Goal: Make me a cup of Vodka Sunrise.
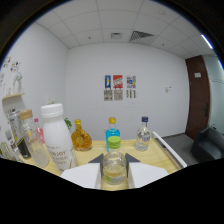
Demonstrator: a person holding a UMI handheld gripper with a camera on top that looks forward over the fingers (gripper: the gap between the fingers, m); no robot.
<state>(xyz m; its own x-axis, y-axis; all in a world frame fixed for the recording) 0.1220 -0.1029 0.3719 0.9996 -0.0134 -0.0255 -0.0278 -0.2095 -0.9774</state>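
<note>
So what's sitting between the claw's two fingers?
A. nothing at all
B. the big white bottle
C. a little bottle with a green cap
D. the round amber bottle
C: the little bottle with a green cap sits right between the fingers of the claw, while the big white bottle and the round amber bottle stand farther back on the table.

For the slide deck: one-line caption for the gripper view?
Gripper fingers flank a green-capped bottle; more bottles stand beyond on the table.
</note>
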